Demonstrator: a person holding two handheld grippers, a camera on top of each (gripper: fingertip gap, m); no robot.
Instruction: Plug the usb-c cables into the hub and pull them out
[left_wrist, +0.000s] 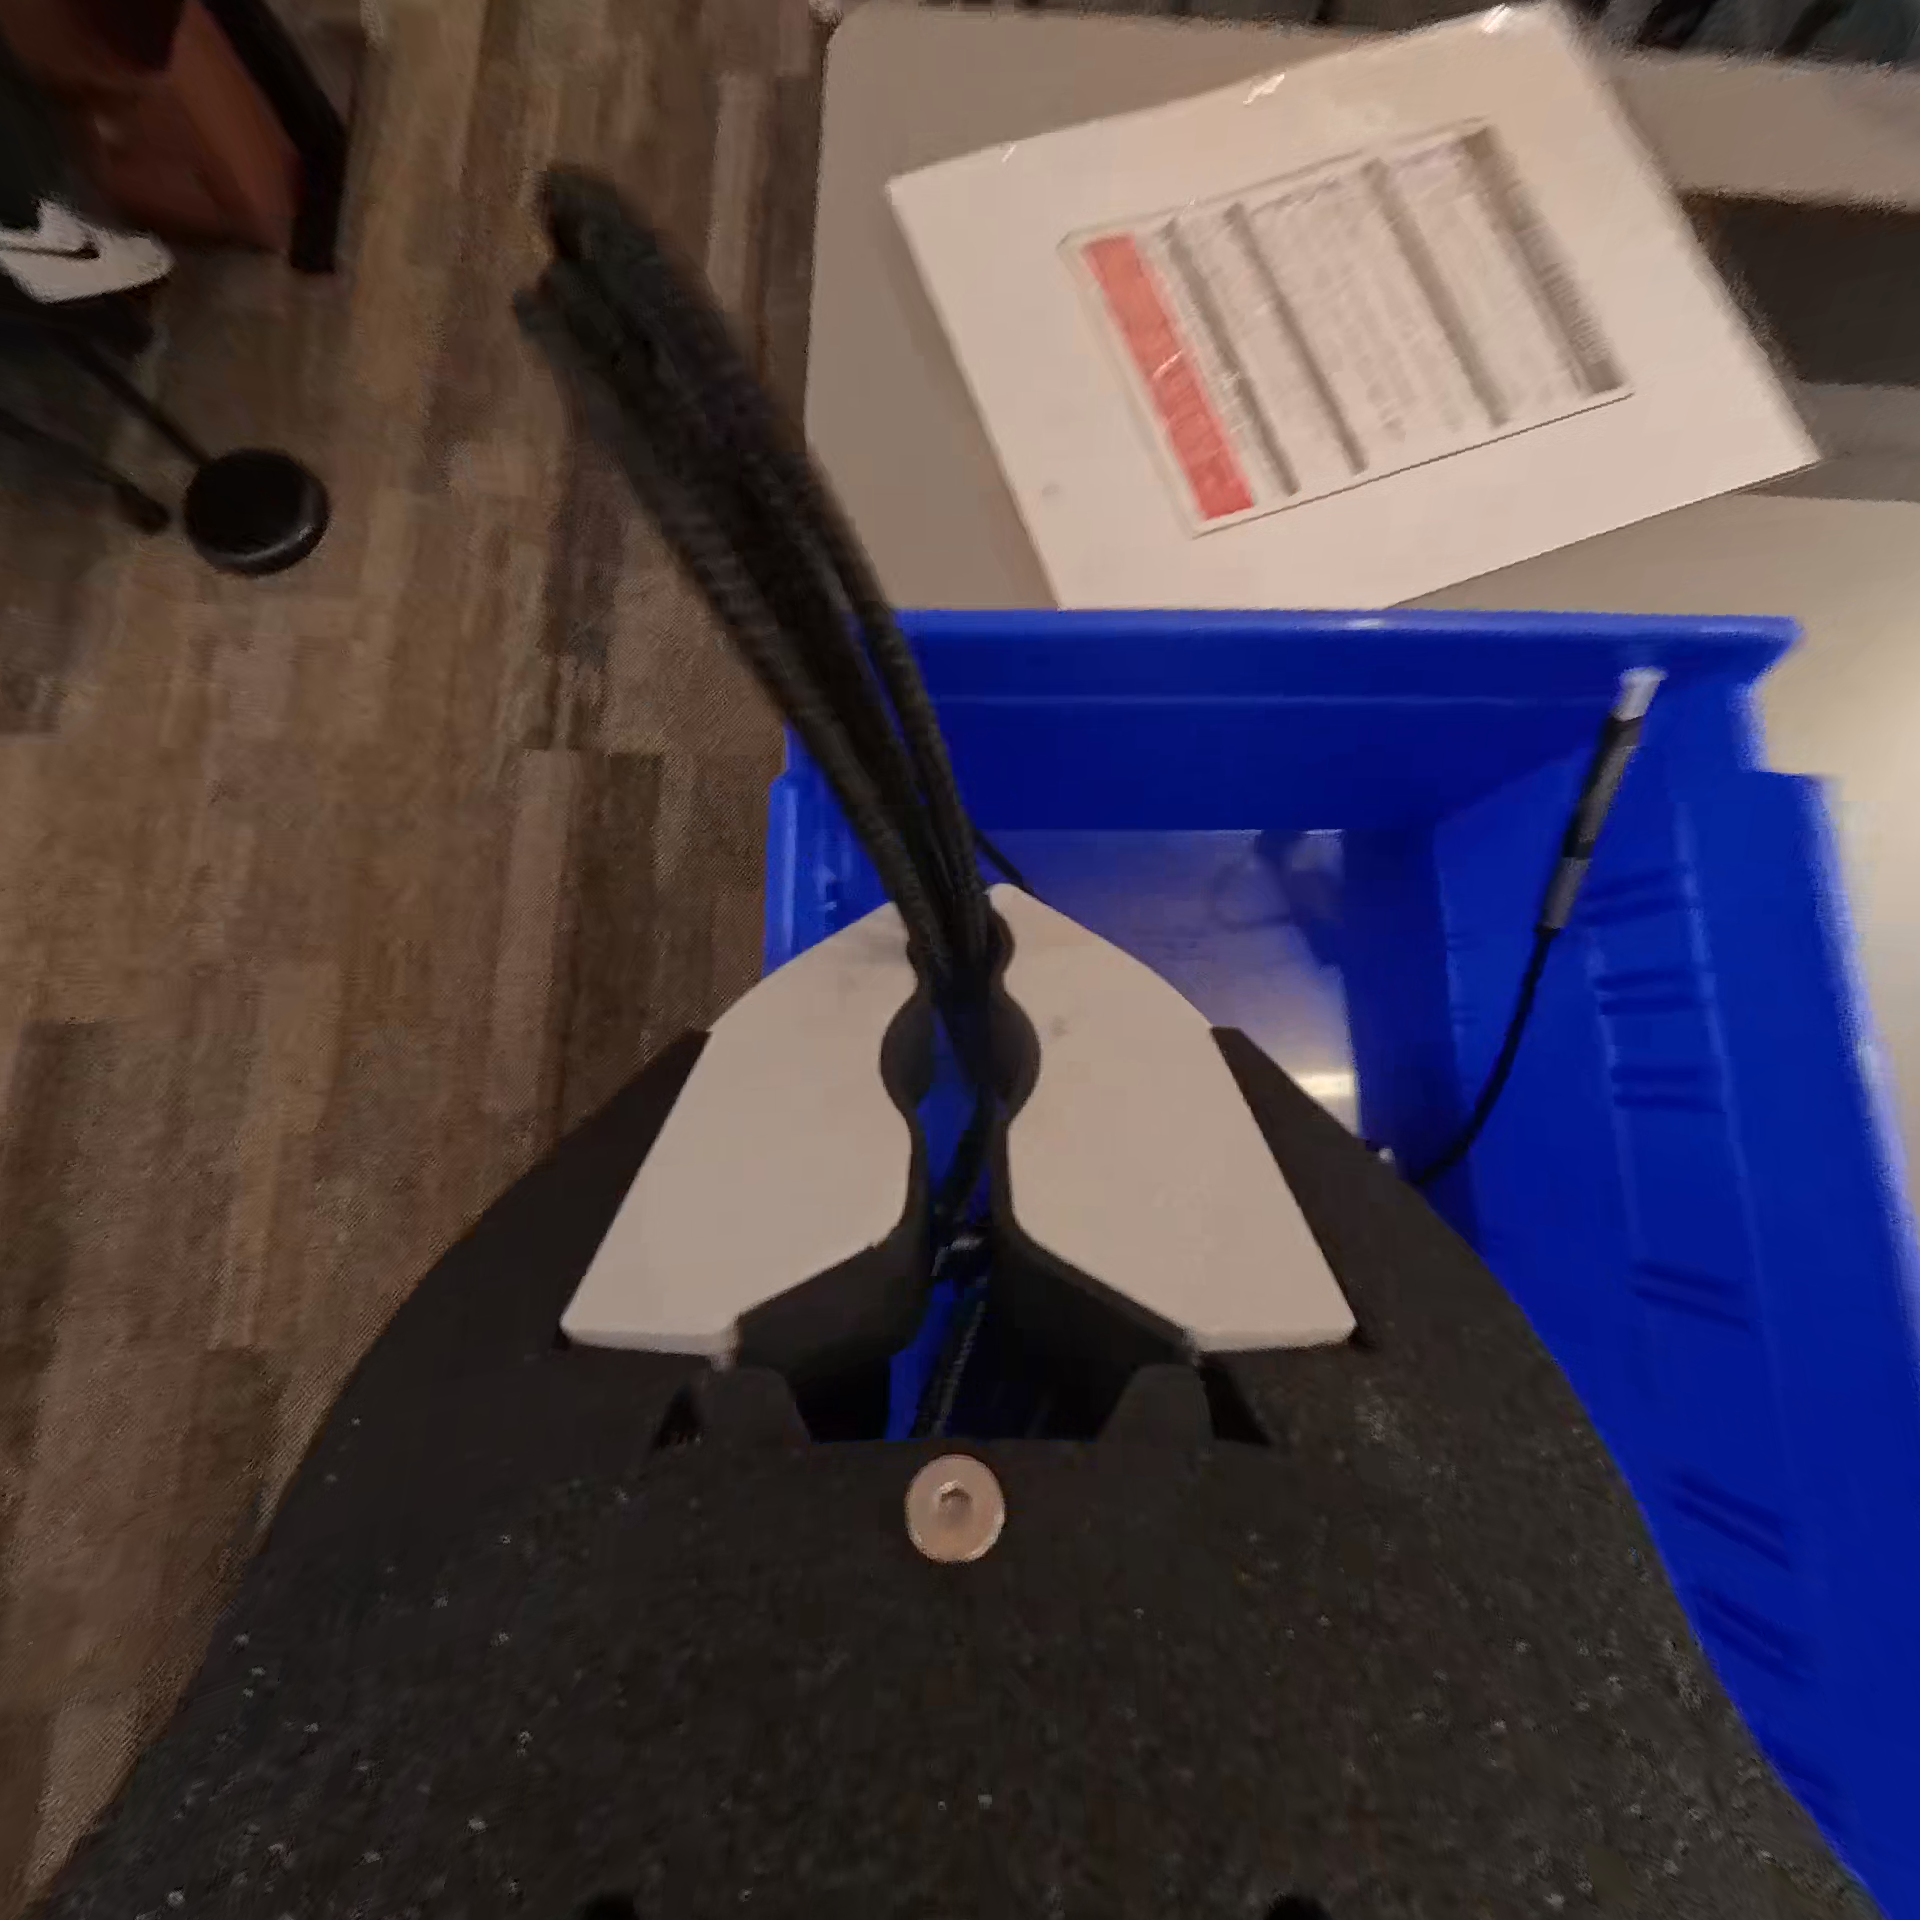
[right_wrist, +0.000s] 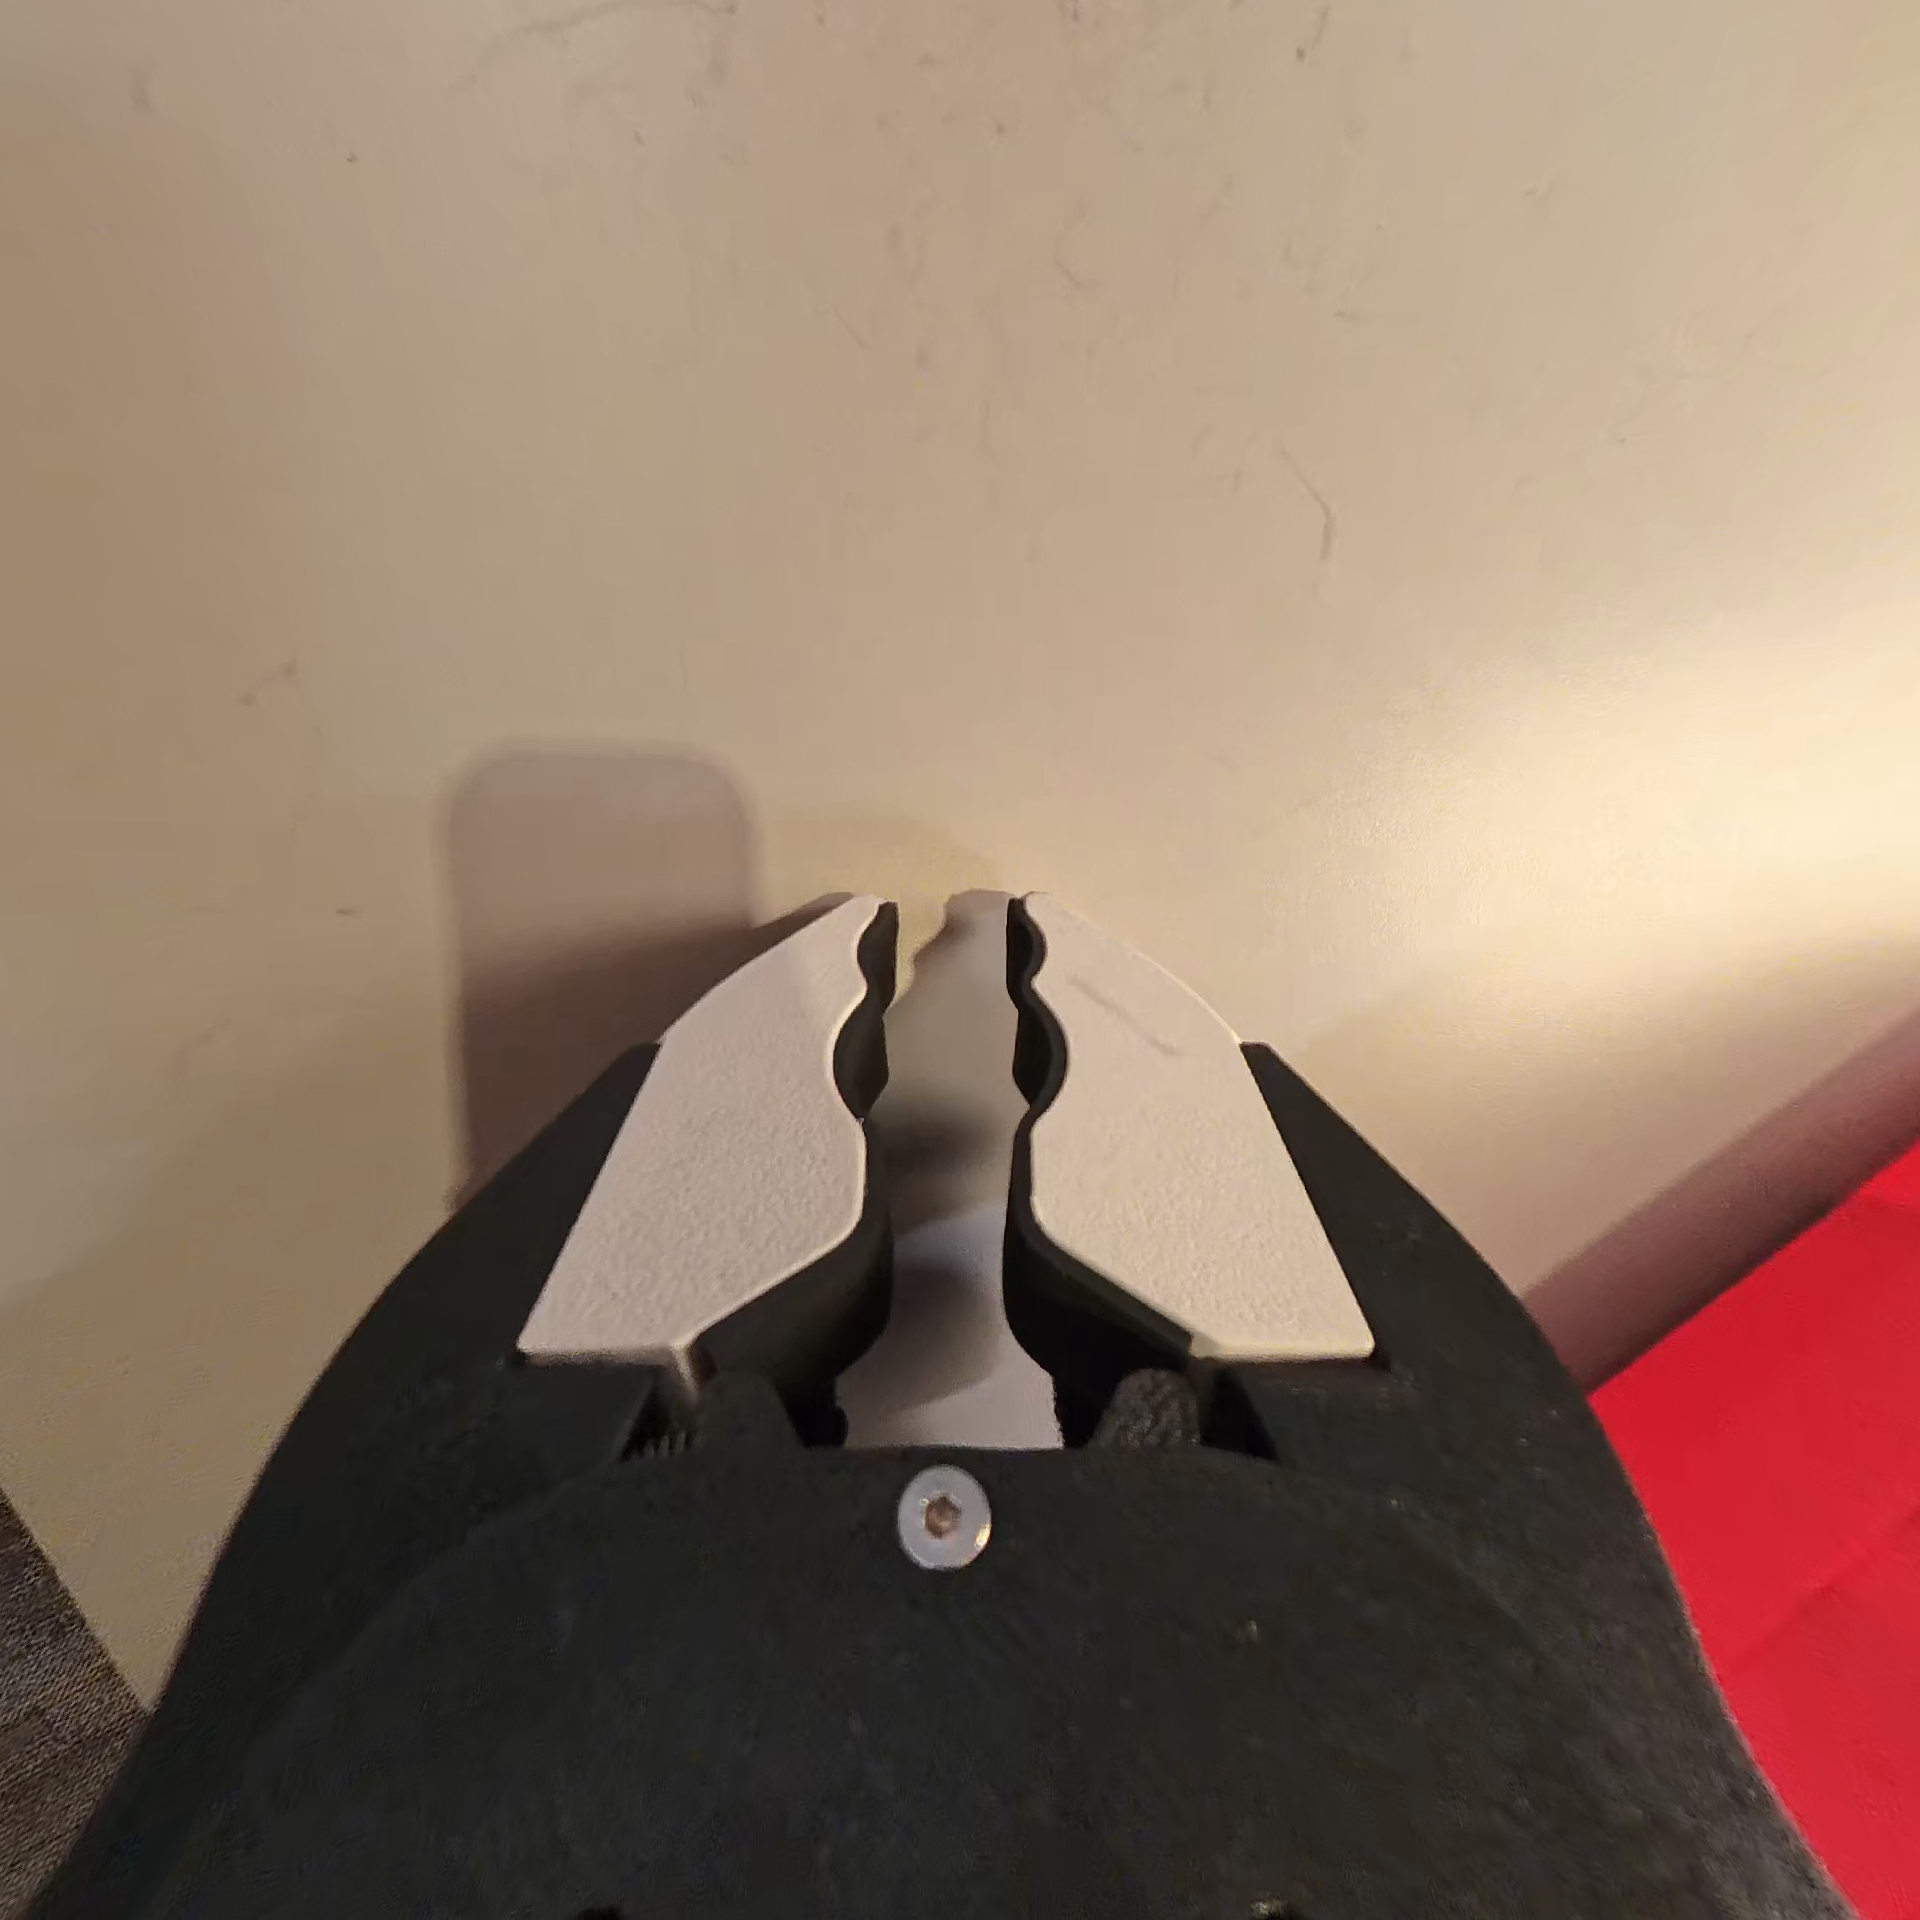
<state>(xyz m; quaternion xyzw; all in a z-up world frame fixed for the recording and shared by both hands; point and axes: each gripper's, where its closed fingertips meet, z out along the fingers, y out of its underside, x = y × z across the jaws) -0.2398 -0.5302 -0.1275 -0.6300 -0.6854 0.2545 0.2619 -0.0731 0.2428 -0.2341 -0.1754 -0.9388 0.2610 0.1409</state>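
Observation:
My left gripper (left_wrist: 971, 914) is shut on a bundle of black braided usb-c cables (left_wrist: 707, 416). The bundle sticks up and to the left past the fingertips and is blurred. The gripper hangs over the left side of a blue bin (left_wrist: 1351, 717). Another black cable (left_wrist: 1579, 831) leans against the bin's right inner wall, with its silver plug (left_wrist: 1636, 696) at the rim. My right gripper (right_wrist: 956, 914) is closed on a flat grey piece, apparently the hub (right_wrist: 951, 1039), held just above a cream table top (right_wrist: 935, 416). The hub's ports are hidden.
A white flat package (left_wrist: 1351, 312) with a red stripe lies on the table (left_wrist: 914, 312) behind the bin. A wood-look floor (left_wrist: 312, 831) and a black round stand foot (left_wrist: 255, 509) are at left. A red surface (right_wrist: 1766, 1403) shows beyond the table edge at lower right. The left gripper's tips are roughly 80 cm from the right gripper's.

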